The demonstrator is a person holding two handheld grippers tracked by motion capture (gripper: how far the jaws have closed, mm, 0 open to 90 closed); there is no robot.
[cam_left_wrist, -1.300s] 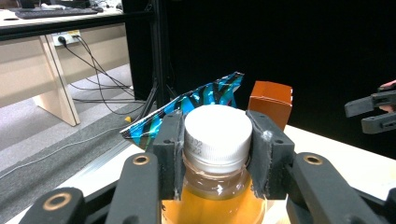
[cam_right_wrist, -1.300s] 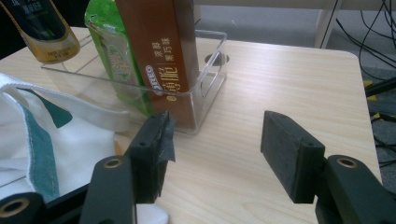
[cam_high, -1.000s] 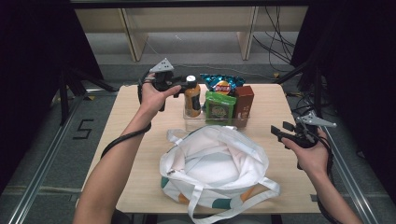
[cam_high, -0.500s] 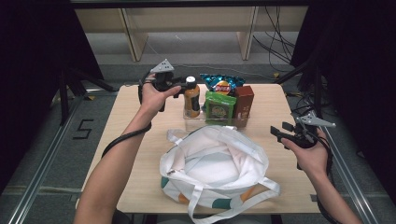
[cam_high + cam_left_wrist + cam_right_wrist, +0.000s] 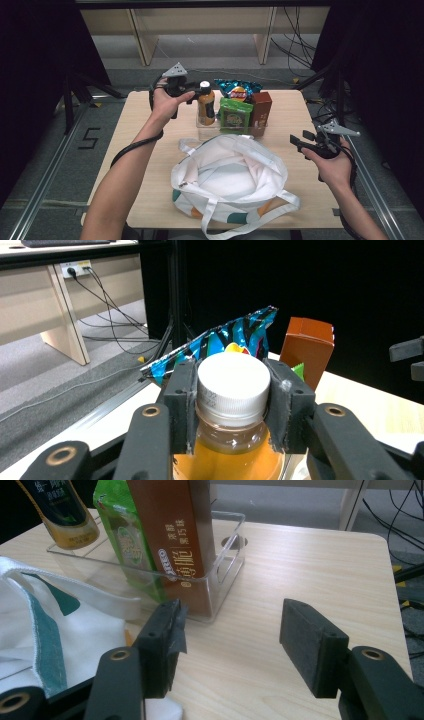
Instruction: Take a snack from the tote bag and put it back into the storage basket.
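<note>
Your white tote bag lies open and empty at lower centre; nothing is packed yet. The clear tray at centre holds every item. Your left gripper clamps the bottle by its cap there. Your right gripper stands open, empty.

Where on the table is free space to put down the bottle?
Bare wood lies left of the clear tray and white bag, and right of both, near the right tongs. The middle is crowded. The left tongs grip the bottle.
</note>
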